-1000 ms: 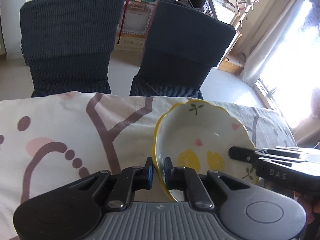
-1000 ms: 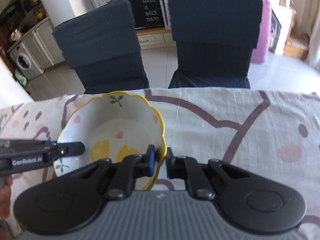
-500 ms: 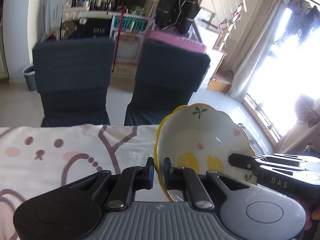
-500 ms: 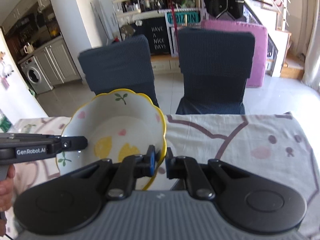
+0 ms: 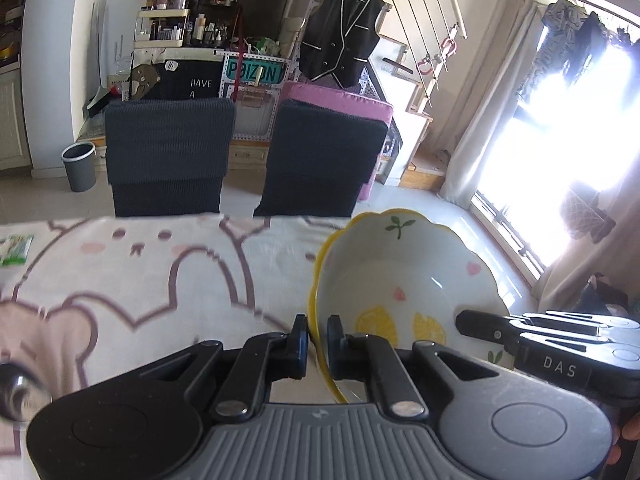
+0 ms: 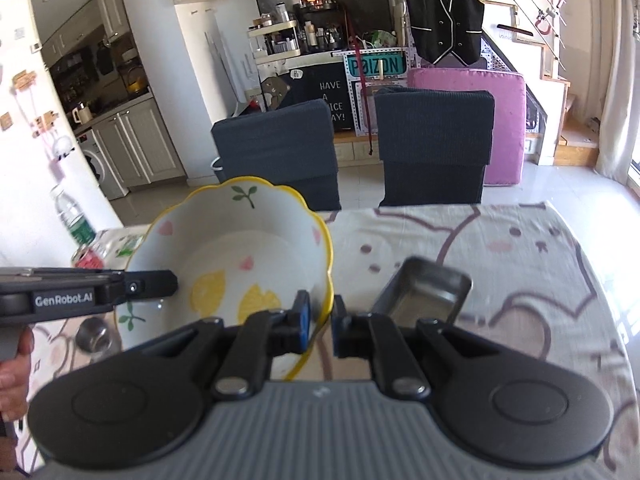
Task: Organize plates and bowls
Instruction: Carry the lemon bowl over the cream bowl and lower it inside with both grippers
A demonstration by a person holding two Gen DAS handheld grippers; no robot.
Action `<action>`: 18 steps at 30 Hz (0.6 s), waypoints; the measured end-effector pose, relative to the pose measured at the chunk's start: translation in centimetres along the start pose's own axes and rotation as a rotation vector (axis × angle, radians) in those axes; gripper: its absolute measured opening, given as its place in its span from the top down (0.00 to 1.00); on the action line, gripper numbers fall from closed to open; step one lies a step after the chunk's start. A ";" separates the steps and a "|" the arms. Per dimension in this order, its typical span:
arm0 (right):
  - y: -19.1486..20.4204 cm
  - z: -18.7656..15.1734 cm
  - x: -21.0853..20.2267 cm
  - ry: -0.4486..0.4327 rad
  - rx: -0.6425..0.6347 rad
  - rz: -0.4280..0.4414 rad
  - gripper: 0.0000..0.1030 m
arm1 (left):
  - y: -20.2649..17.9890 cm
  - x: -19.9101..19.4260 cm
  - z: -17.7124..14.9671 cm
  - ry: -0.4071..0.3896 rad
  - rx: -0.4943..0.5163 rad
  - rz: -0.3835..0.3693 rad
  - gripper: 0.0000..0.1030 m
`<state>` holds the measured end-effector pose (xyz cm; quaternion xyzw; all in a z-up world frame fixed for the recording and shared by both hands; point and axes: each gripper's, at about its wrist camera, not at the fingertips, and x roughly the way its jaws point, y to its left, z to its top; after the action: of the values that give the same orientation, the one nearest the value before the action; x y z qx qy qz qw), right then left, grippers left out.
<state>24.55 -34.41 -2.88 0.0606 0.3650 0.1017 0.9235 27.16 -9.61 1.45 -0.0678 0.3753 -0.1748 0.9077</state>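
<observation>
Two grippers on one bowl (image 5: pixel 404 280), held above the table (image 5: pixel 160 280). Left gripper (image 5: pixel 317 344), lower centre of the left wrist view: clenched on the bowl's left rim, yellow scalloped edge pinched between the fingers (image 5: pixel 299 334). Right gripper (image 6: pixel 318 320), lower centre of the right wrist view: clamped on the opposite rim, one blue-padded finger inside the wall, the other outside. Bowl white inside (lemon slices, pink hearts and a green sprig painted on it), tilted so its opening faces each camera. In the left wrist view, at right centre, side of the other gripper marked "DAS", reaching the bowl's far edge; in the right wrist view, at left centre, its counterpart marked "GenRobot.AI", likewise at the far edge.

Tablecloth (image 6: pixel 520 264) pale with a pink-and-mauve cartoon print. Metal rectangular tray (image 6: pixel 424 296) lying on the cloth just right of the bowl in the right wrist view. Water bottle (image 6: pixel 74 220) with green label at left centre. Small metal cup (image 6: pixel 94 334) below the bowl at lower left, blurred.

Beyond the table edge, two dark covered chairs (image 5: pixel 168 156) side by side, upper centre of both views.
</observation>
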 end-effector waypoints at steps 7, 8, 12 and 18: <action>0.7 -6.1 -2.0 0.054 0.049 0.016 0.88 | -0.2 -1.1 -6.1 0.049 -0.016 0.004 0.90; 0.8 -6.9 -1.9 0.069 0.052 0.015 0.88 | -0.2 -1.1 -7.1 0.063 -0.018 0.006 0.90; 0.2 -9.3 -1.2 0.125 0.076 0.011 0.88 | 0.0 -0.3 -10.0 0.125 -0.031 0.003 0.90; 0.5 -12.4 -0.3 0.214 0.037 -0.031 0.88 | 0.1 1.4 -13.2 0.217 0.000 0.010 0.90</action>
<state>15.74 -33.51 -11.62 0.0608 0.4642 0.0865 0.8794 18.80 -9.98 -8.87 -0.0465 0.4719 -0.1767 0.8625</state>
